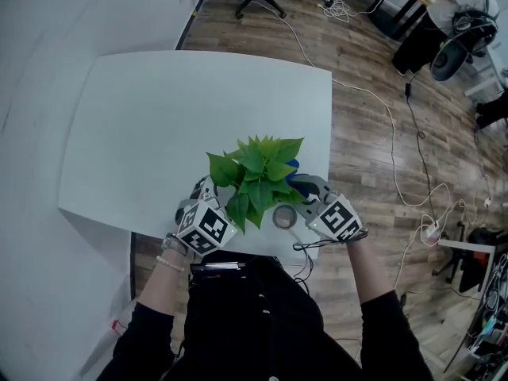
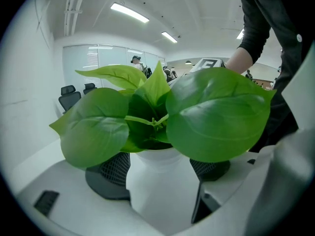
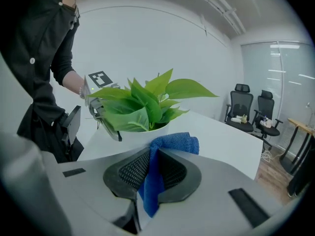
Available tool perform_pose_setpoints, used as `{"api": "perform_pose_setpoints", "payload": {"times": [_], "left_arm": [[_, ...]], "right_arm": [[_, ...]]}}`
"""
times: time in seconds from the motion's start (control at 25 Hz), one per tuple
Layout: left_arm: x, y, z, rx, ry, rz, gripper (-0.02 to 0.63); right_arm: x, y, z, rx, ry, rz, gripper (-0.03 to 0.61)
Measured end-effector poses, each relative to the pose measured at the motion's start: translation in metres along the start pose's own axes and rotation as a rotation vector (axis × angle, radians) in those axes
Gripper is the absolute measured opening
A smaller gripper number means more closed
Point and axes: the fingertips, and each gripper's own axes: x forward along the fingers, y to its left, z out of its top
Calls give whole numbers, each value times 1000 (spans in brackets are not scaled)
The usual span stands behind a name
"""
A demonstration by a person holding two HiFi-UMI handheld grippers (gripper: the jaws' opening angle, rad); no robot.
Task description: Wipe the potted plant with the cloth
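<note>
Potted plant (image 1: 258, 175) clamped by left gripper (image 2: 160, 171); right gripper (image 3: 152, 173) pinches cloth (image 3: 173, 142).

The cloth (image 3: 171, 144) looked fuzzy, woven; leaves (image 2: 216, 113) gleamed waxy-smooth; the pot (image 2: 158, 187) was matt, smooth; floor (image 1: 367, 137) grainy wood.

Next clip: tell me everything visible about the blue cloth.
The blue cloth looks like soft, nubbly microfibre. It is pinched between the shut jaws of the right gripper: a bunched fold sticks out ahead of them, a strip hangs below. It sits close to the rim of the green potted plant; contact cannot be told.
</note>
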Motion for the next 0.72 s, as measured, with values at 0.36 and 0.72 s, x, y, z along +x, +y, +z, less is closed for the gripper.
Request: {"api": "perform_pose_setpoints", "payload": {"times": [0.36, 0.72], "left_arm": [[0, -2, 2, -25, 9, 13, 390], [1, -3, 3, -39, 15, 22, 388]], "right_arm": [[-2, 37, -10, 71, -20, -97, 75], [16, 82, -11, 39, -20, -73, 75]]}}
